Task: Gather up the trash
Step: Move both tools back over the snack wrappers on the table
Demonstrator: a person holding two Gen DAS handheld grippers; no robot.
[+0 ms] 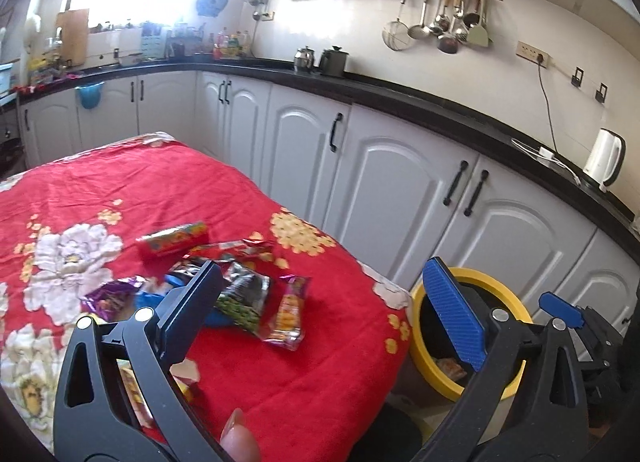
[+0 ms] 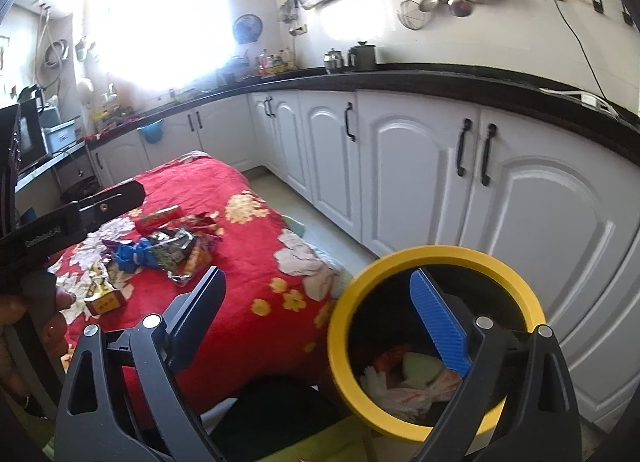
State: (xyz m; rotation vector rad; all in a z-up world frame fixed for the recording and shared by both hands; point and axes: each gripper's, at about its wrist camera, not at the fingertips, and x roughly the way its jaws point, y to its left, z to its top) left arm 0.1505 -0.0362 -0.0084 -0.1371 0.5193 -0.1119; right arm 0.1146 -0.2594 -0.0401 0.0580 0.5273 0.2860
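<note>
- The surface (image 1: 100, 190), draped in a red floral cloth, fills the left of both views; white kitchen cabinets (image 1: 392, 190) under a black countertop run behind it.
- The yellow-rimmed trash bin (image 2: 340, 326) stands on the floor just beside the surface's near corner. It already holds some trash: crumpled white paper, a pale green piece and something red show at the bottom.
- A heap of snack wrappers (image 1: 240, 294) lies on the cloth: a green and black packet, an orange sachet, a purple one, blue foil and a long red box (image 1: 172, 240) just behind them.
- A small red and yellow carton (image 2: 106, 300) sits near the surface's front edge, apart from the heap.
- The right gripper (image 2: 320, 318) hangs over the bin's rim, jaws spread wide with nothing between them.
- The left gripper (image 1: 324, 314) points toward the heap, also released and empty.
- Judged from this, collecting is partly done: a few pieces are binned, while most wrappers, the box and the carton remain to be picked up.
</note>
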